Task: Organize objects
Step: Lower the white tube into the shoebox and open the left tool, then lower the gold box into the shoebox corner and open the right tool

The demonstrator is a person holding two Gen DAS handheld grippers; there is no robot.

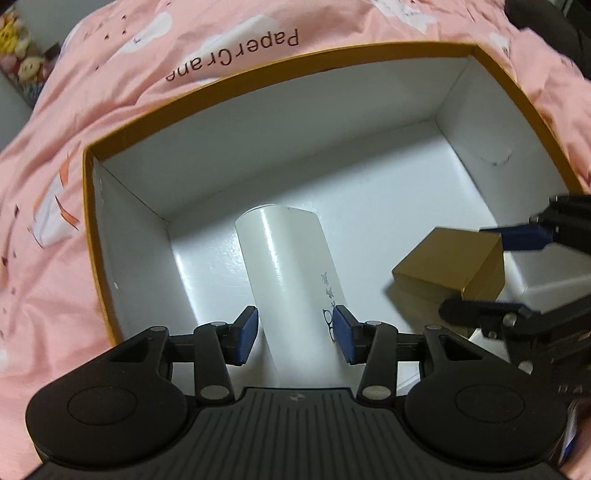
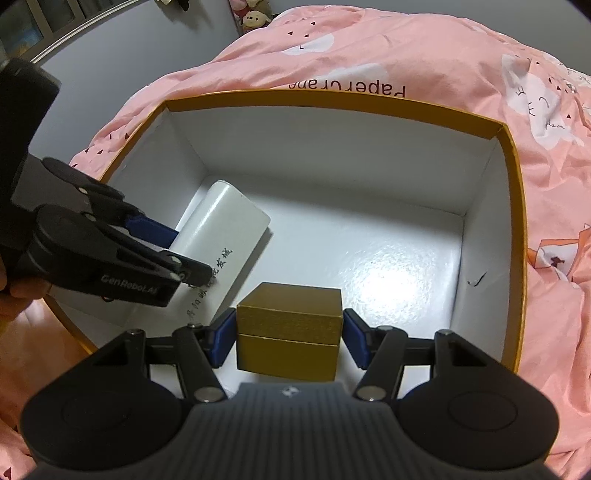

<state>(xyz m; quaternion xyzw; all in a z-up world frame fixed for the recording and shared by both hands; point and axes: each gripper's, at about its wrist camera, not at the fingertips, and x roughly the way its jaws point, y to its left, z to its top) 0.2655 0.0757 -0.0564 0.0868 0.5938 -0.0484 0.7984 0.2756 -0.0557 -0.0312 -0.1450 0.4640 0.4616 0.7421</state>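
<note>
A white rounded case (image 1: pixel 284 258) with dark print lies tilted on the floor of a large orange-rimmed white box (image 1: pixel 332 50), near its left wall. My left gripper (image 1: pixel 295 332) straddles the case's near end, its blue pads just off the sides, open. In the right wrist view that gripper (image 2: pixel 188 254) reaches in from the left over the case (image 2: pixel 225 221). My right gripper (image 2: pixel 288 339) is shut on a small gold box (image 2: pixel 288 317), pads on its two sides, held inside the big box (image 2: pixel 332 96) near the front. The left wrist view shows the gold box (image 1: pixel 443 258) and right gripper (image 1: pixel 469 269) at right.
The big box sits on a pink printed duvet (image 1: pixel 110 92) that surrounds it. Plush toys (image 1: pixel 22 55) sit at the far left edge, and more plush toys (image 2: pixel 253 16) at the top of the right wrist view. A hand (image 2: pixel 11 295) holds the left gripper.
</note>
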